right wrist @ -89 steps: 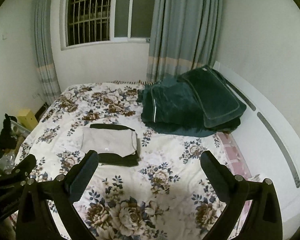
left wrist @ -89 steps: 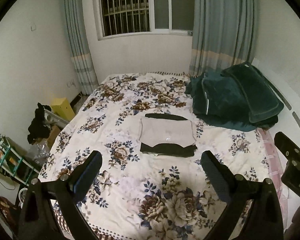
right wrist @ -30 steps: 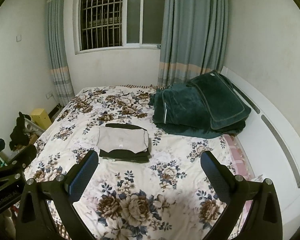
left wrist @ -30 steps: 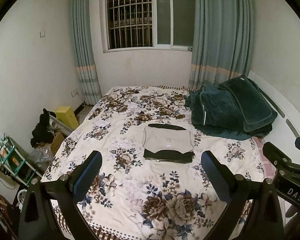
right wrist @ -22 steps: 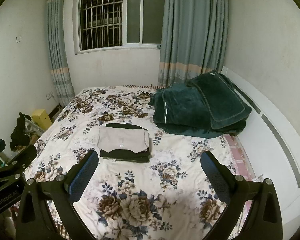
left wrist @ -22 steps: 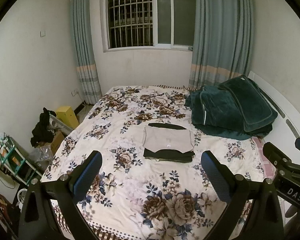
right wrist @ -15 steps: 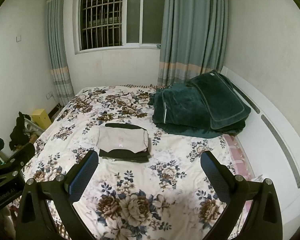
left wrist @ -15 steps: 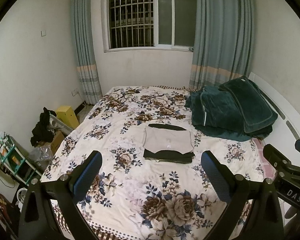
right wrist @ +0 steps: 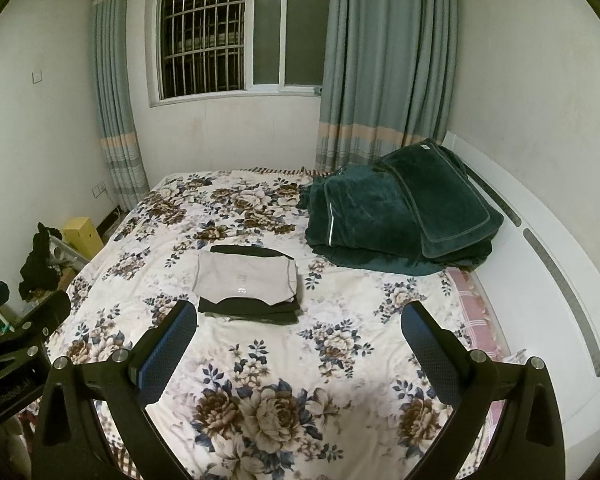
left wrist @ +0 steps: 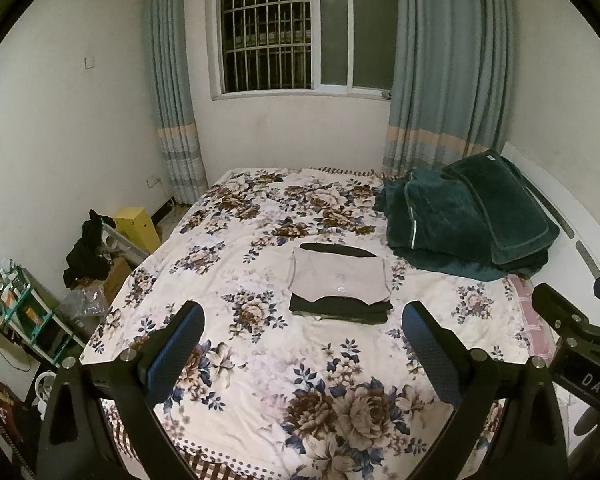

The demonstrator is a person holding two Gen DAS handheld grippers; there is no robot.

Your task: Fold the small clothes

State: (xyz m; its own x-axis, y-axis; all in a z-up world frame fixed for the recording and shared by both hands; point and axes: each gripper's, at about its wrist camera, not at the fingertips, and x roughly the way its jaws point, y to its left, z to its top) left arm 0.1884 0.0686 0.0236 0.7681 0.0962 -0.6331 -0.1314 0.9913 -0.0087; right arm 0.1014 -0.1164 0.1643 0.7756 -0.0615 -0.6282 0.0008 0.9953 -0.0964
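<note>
— Where, the folded clothes [left wrist: 340, 280]?

— Mid-bed [left wrist: 260, 360], on the flowered cover: a flat beige rectangle stacked on a dark folded piece, edges squared, dark cloth peeking out at the near and far ends. In the right wrist view, same stack [right wrist: 246, 276], left of centre.

— And the grippers?

— Left gripper [left wrist: 300, 344] spread wide, nothing between its fingers [left wrist: 172, 348]; black frames, blue pads with a dotted, grippy texture. Held above the near part of the bed, well short of the clothes. Right gripper [right wrist: 298, 344] likewise wide open and empty, hovering nearer than the stack and a little to its right.

— Around the stack?

— Beyond it to the right, a plush dark green blanket [left wrist: 468, 224], thick and loosely folded, pale piping along one edge, leaning at the white headboard [right wrist: 548, 280]. Straight behind, far wall with a barred window [left wrist: 300, 28] and pleated grey-blue curtains [left wrist: 448, 60] banded in peach. Left of the bed, on the floor, a yellow box [left wrist: 136, 226] and a crumpled black garment [left wrist: 86, 254].
</note>
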